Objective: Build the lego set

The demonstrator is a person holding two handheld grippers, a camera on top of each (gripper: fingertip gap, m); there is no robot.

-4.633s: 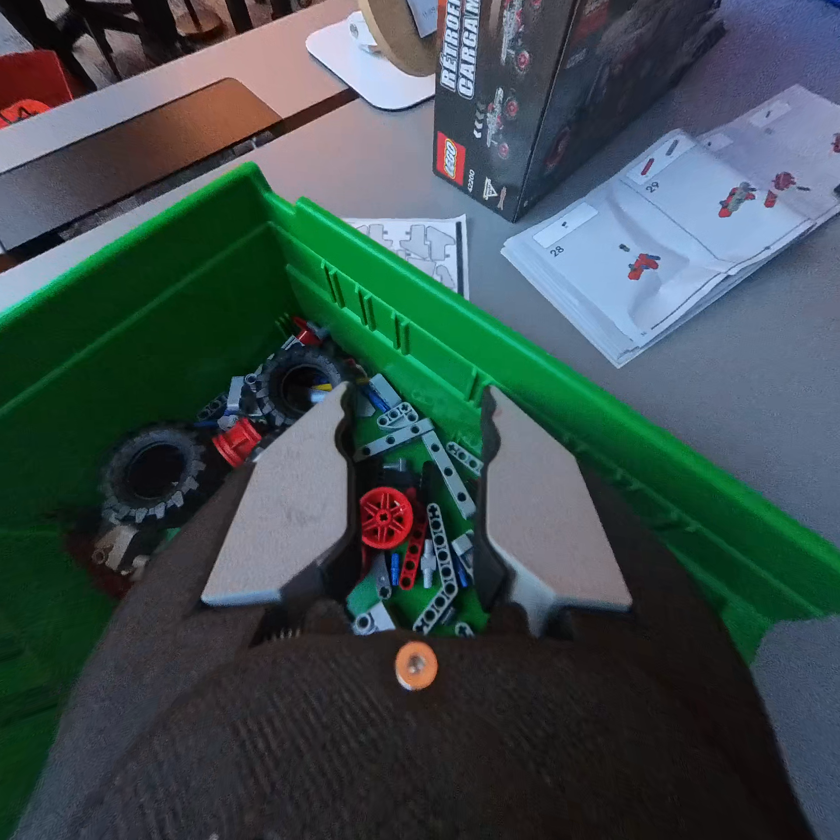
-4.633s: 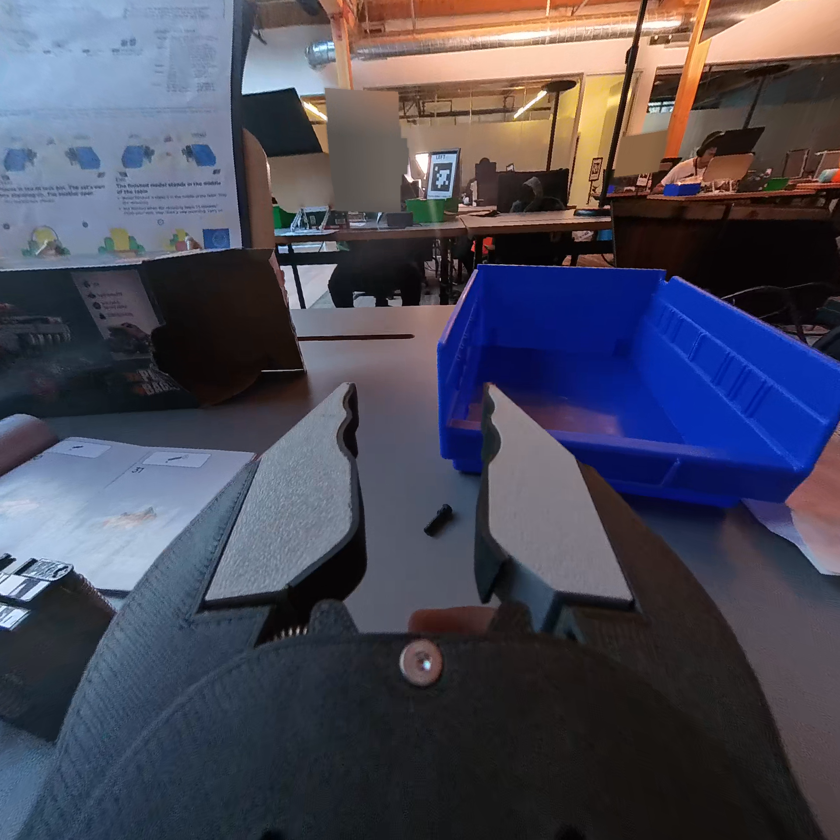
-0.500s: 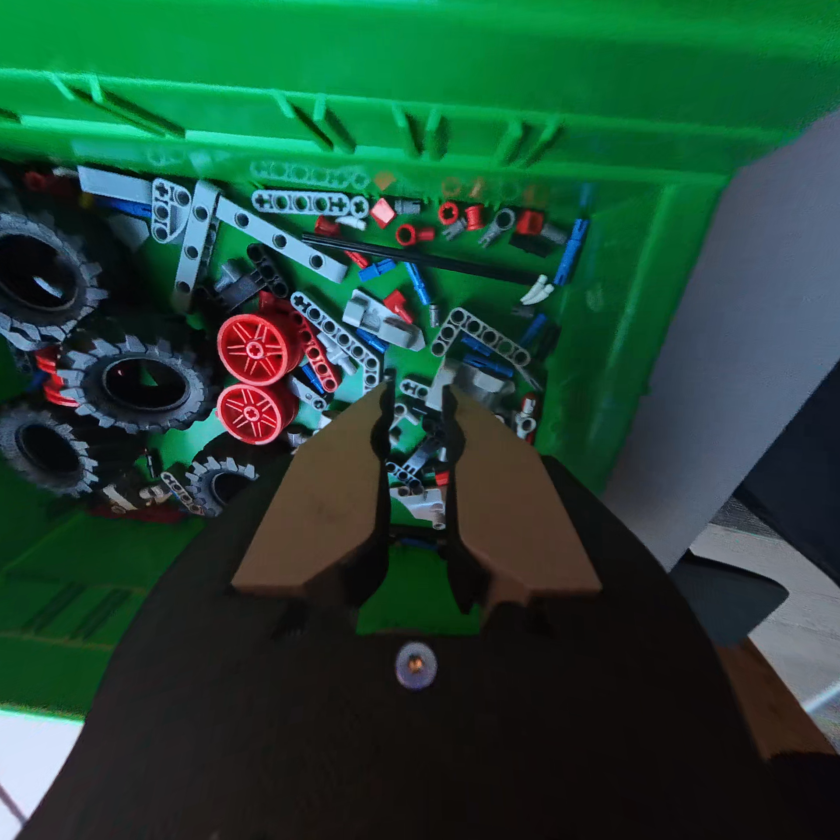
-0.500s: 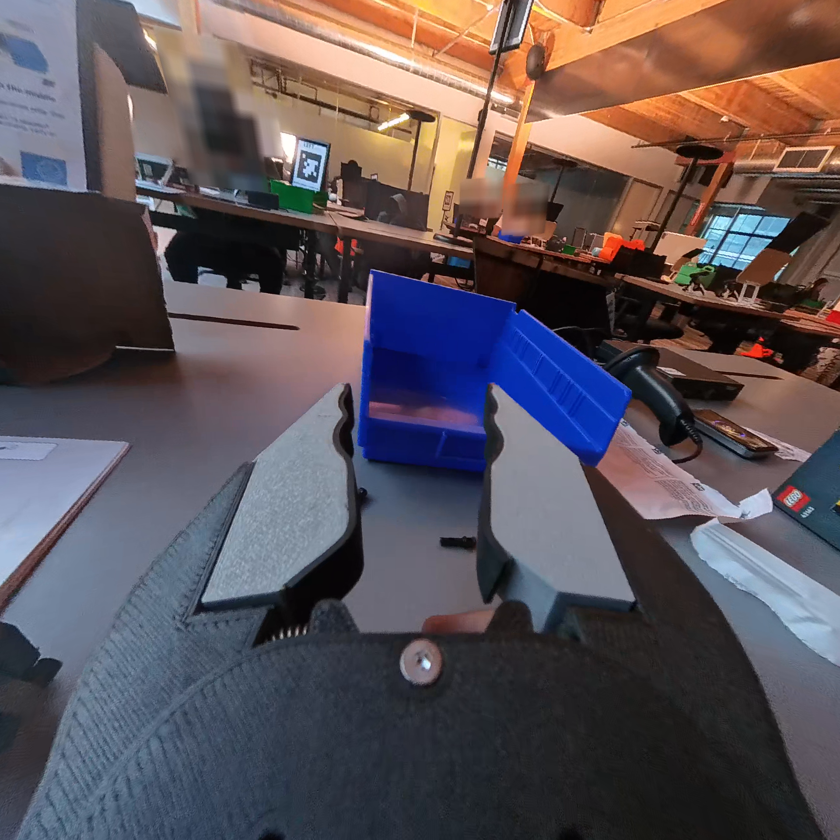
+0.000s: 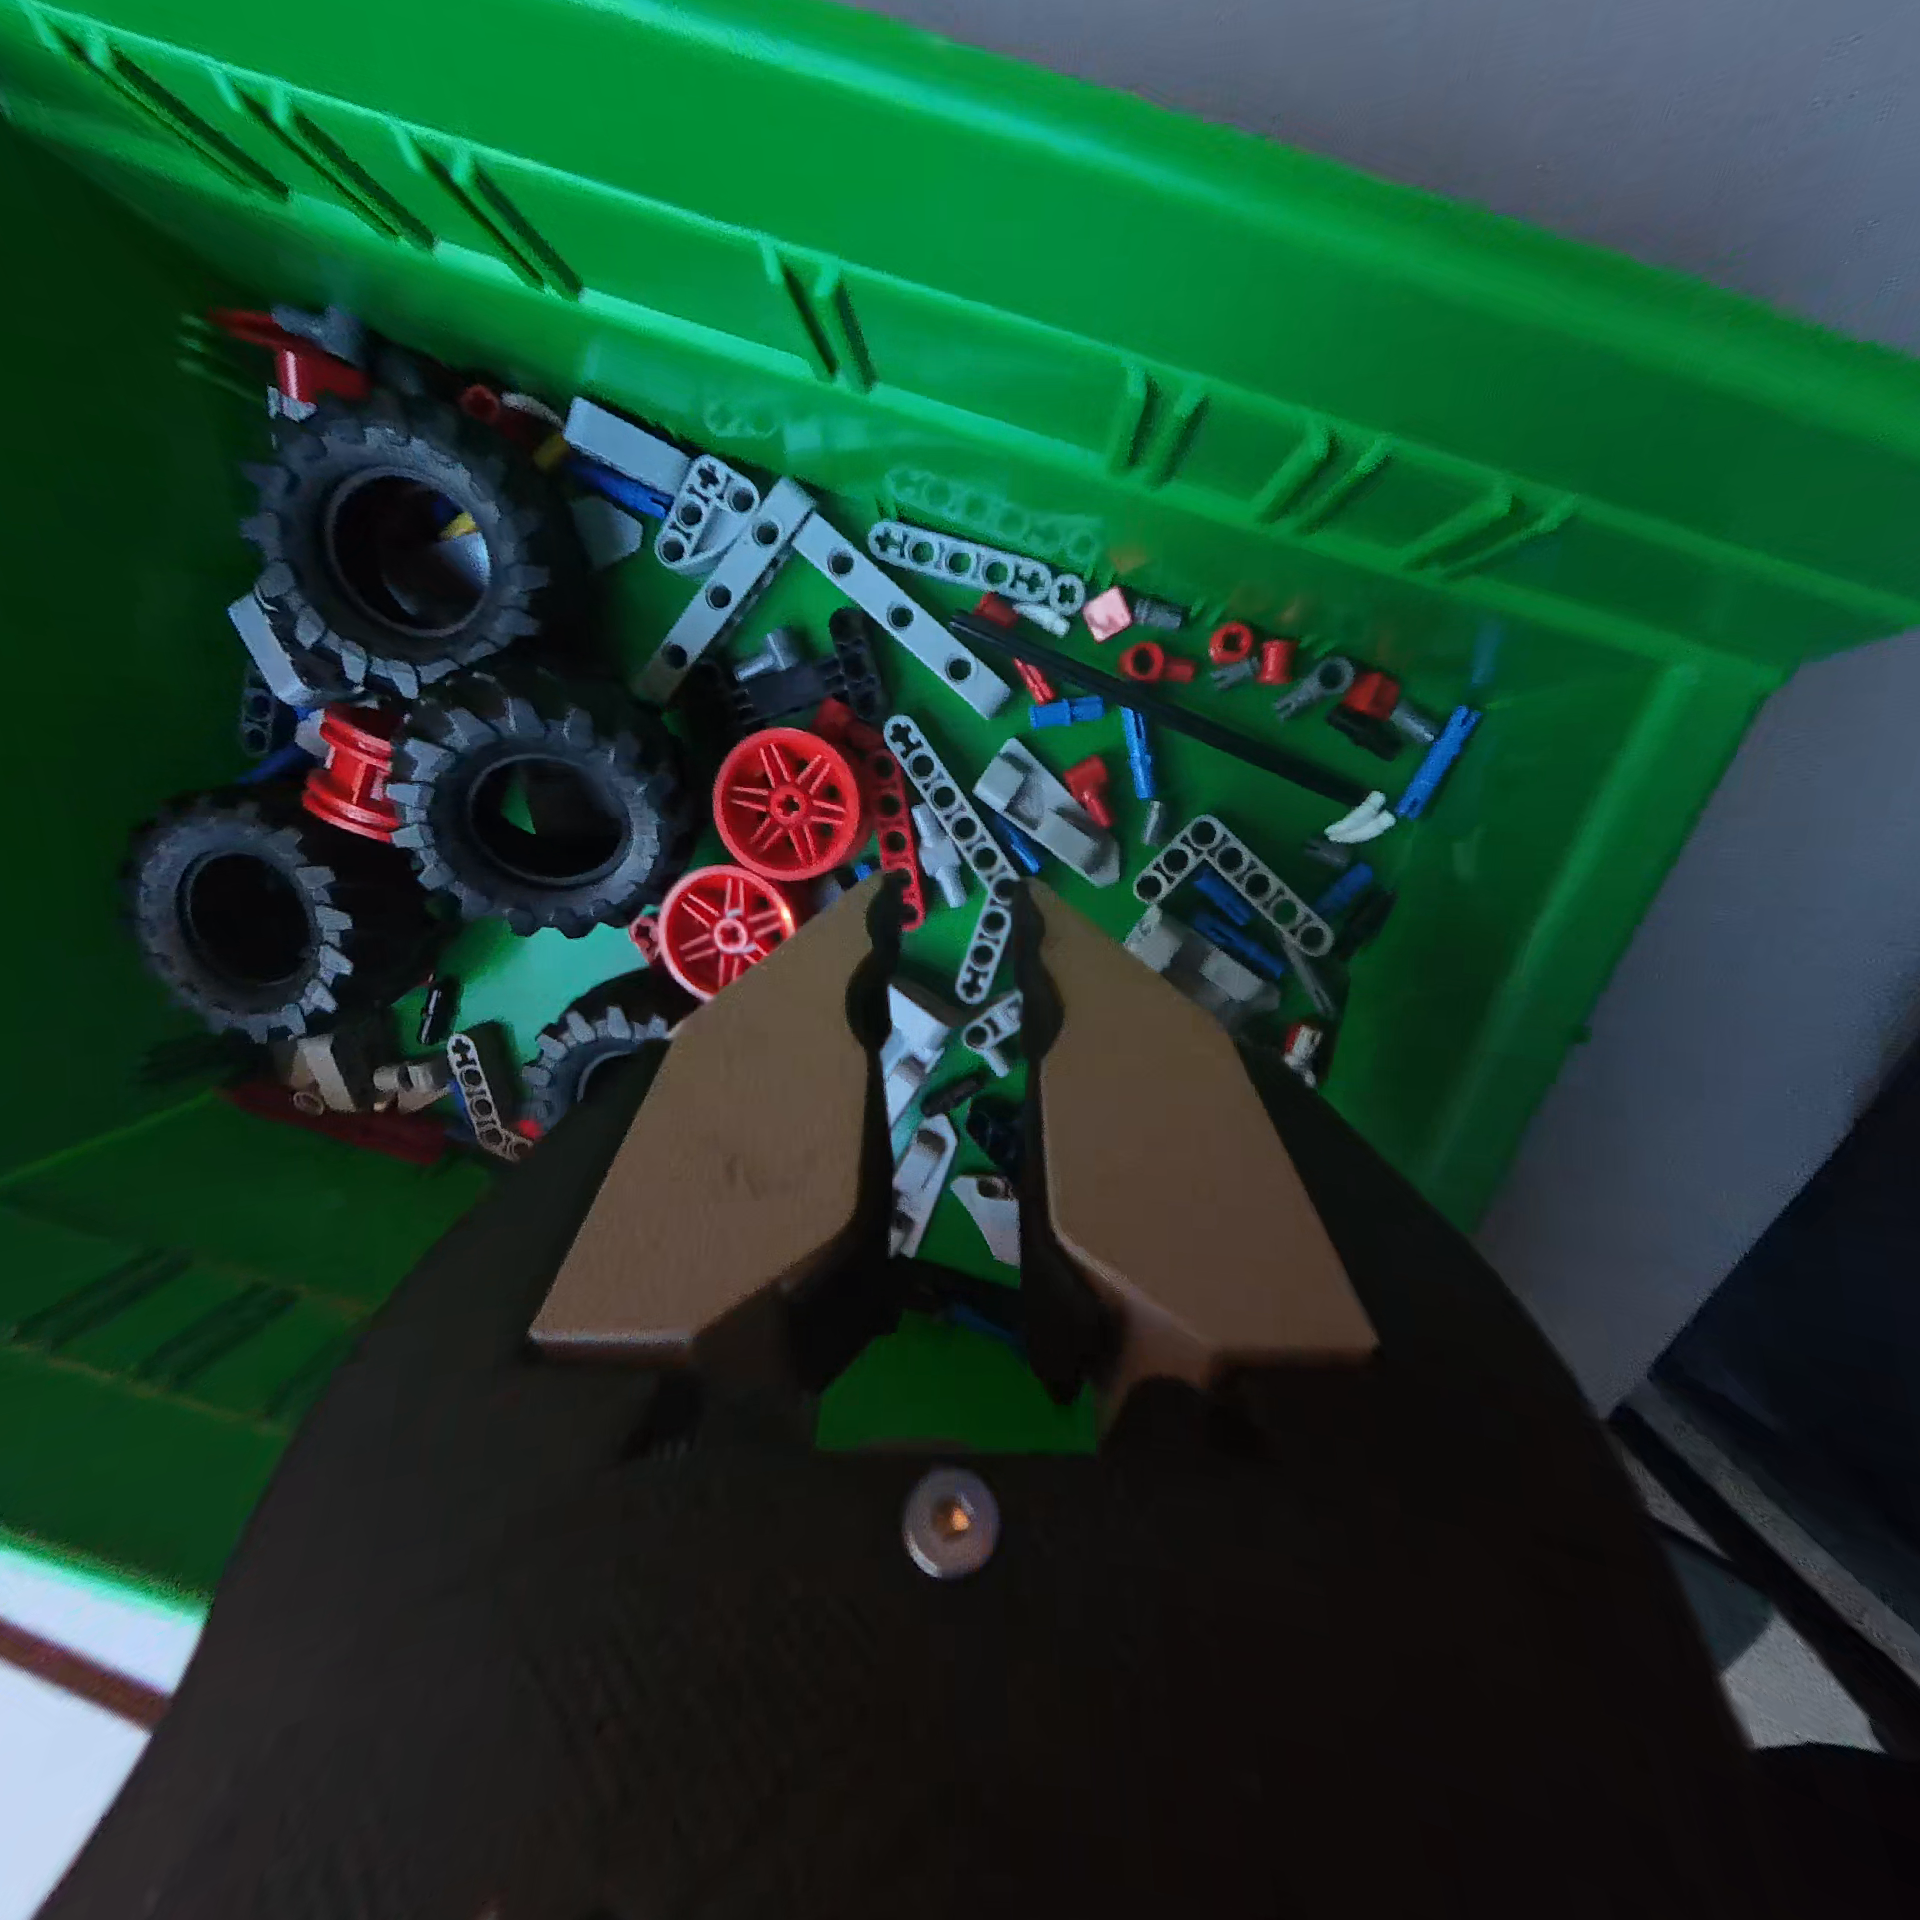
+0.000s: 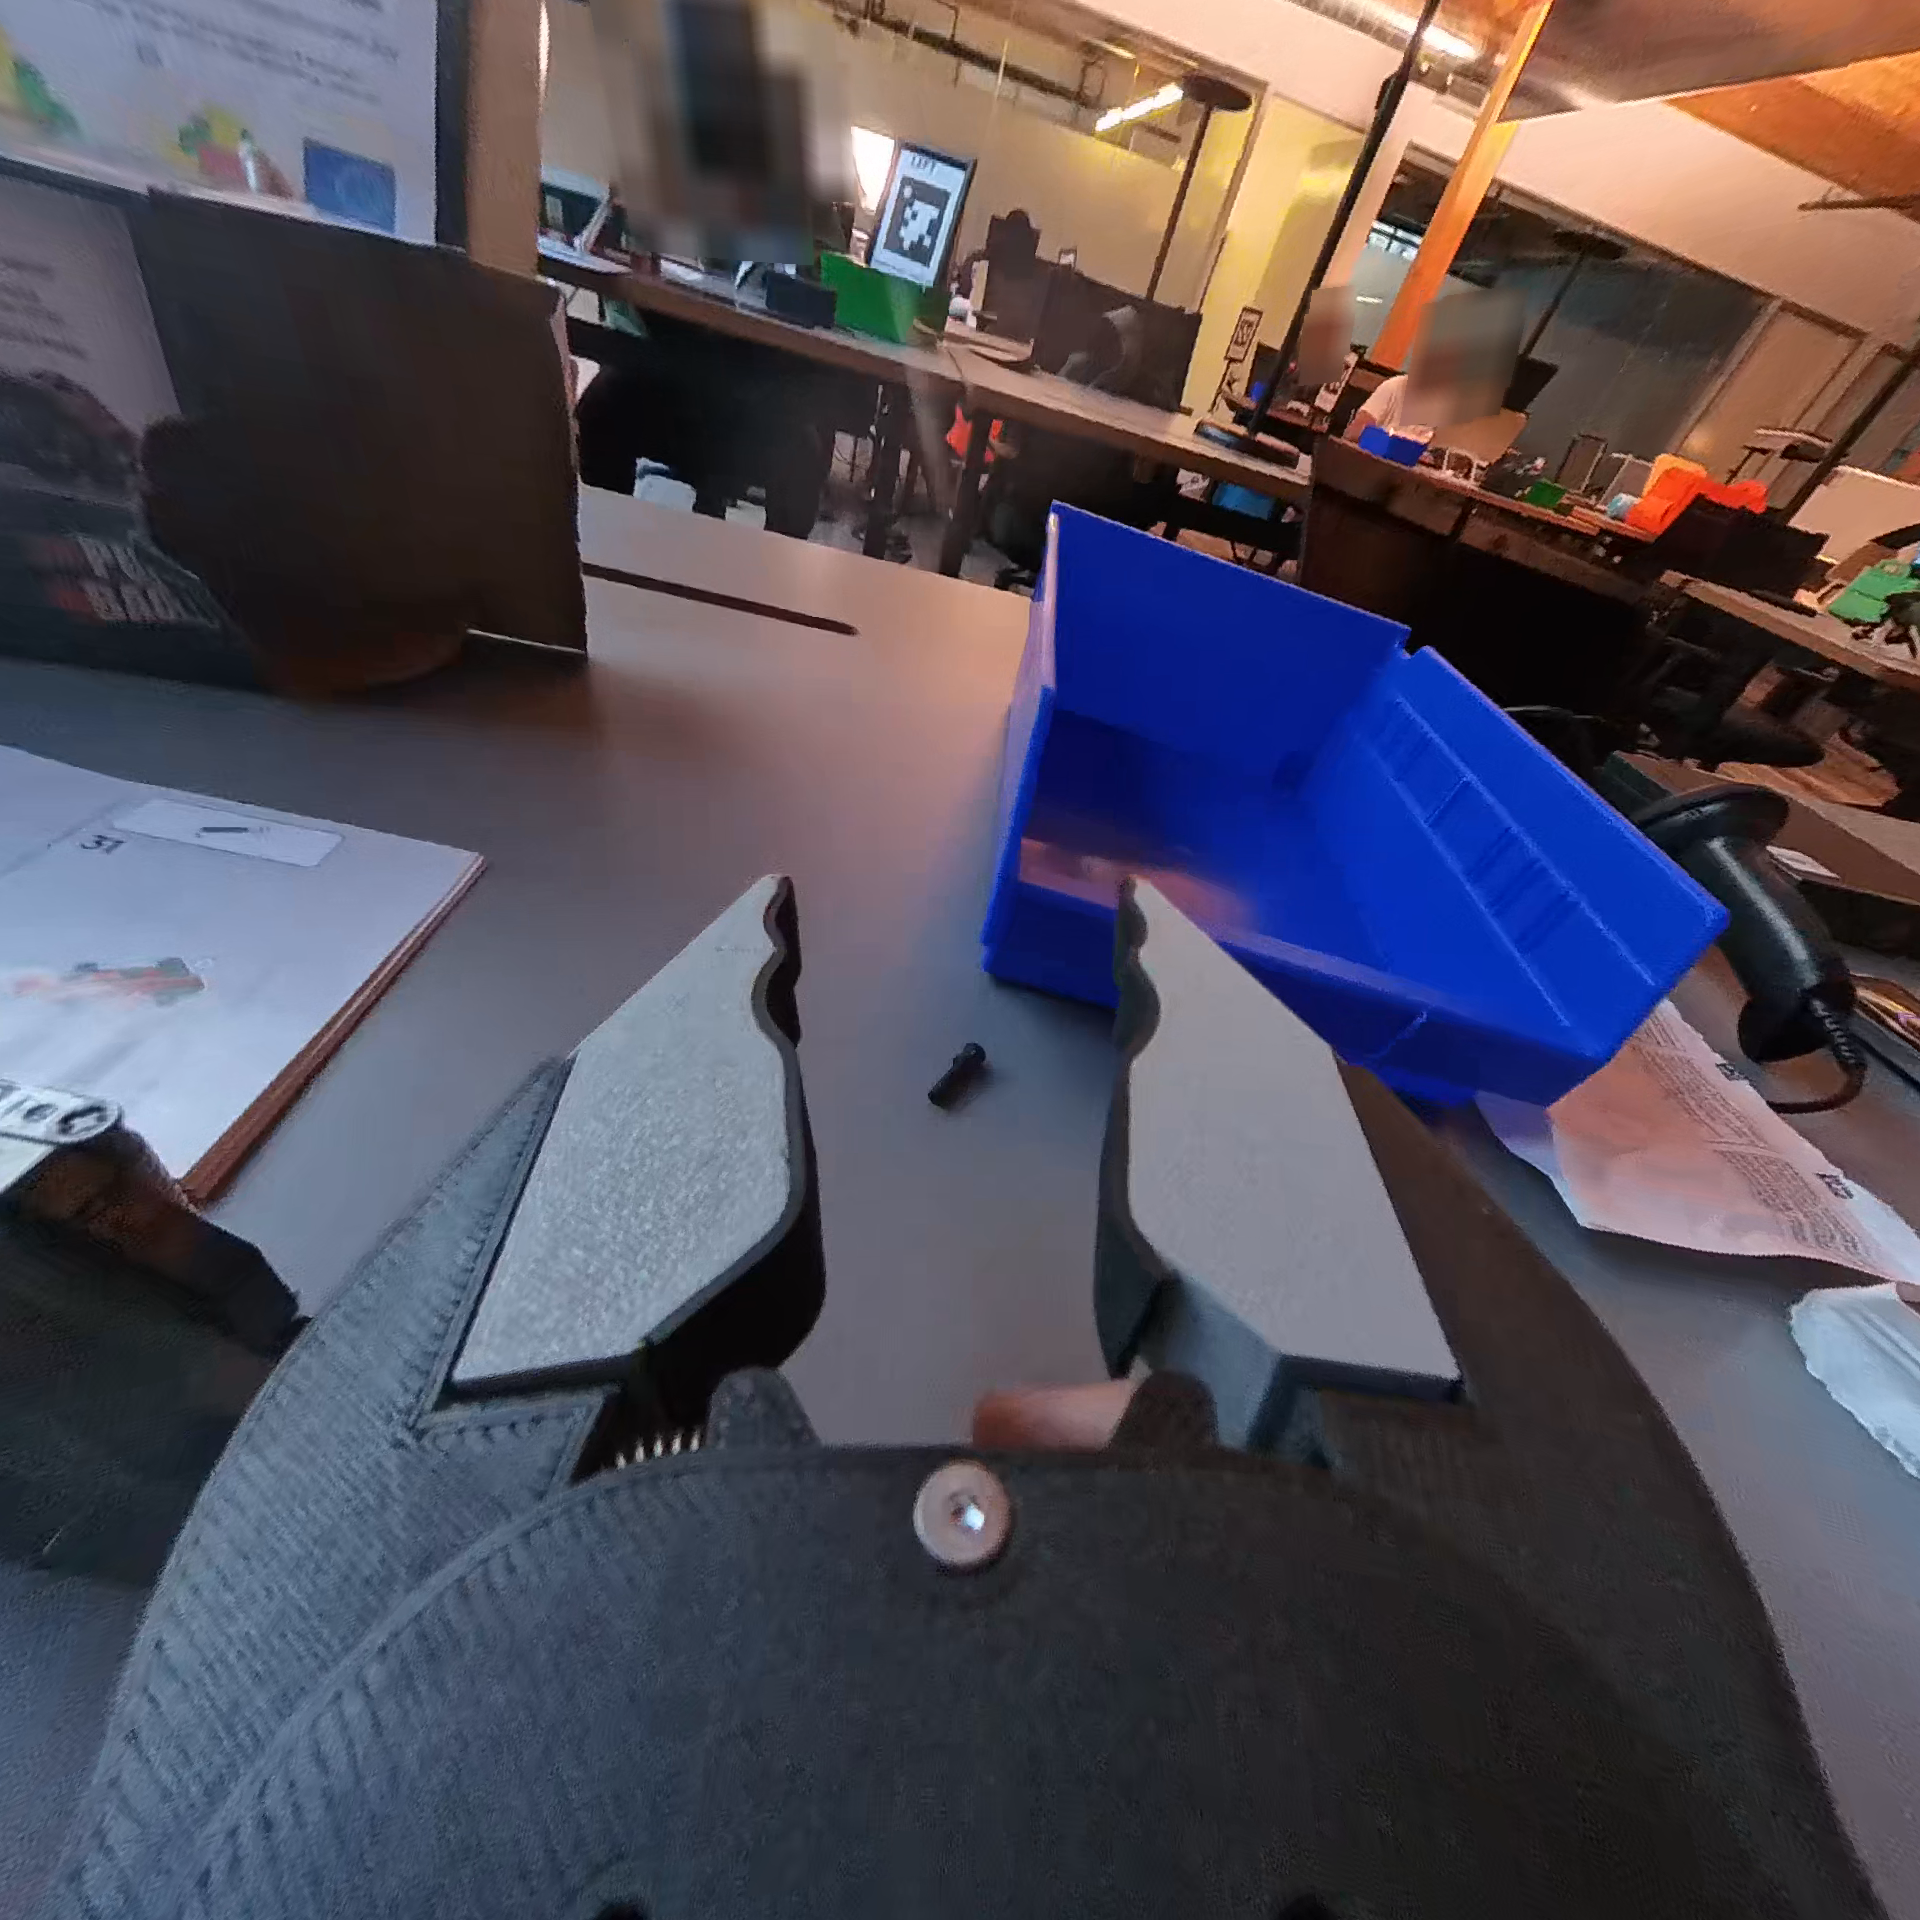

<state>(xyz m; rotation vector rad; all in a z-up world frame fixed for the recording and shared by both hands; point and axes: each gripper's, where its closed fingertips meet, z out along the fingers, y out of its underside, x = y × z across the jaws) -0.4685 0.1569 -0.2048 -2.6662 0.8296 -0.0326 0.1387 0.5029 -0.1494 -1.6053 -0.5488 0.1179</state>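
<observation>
Lego parts, loose plastic beams, knobby rubber tyres (image 5: 540, 821), fill the green plastic bin (image 5: 1039, 343); left tool (image 5: 951, 904) slightly apart above them, right tool (image 6: 956, 894) wide apart over a short black pin (image 6: 958, 1075) pointing 1 o'clock.

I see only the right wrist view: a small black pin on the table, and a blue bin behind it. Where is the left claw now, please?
Observer: The left claw hangs over a green bin full of loose parts.
Operator: Does it hold any part?
Observer: The jaws are narrowly apart, and I see nothing gripped at the tips.
Operator: What lies nearest to the tips?
Observer: A grey beam with holes lies in the bin just beyond them.
Operator: Are the tyres in there too?
Observer: Yes, black tyres are piled at the bin's left side.
</observation>
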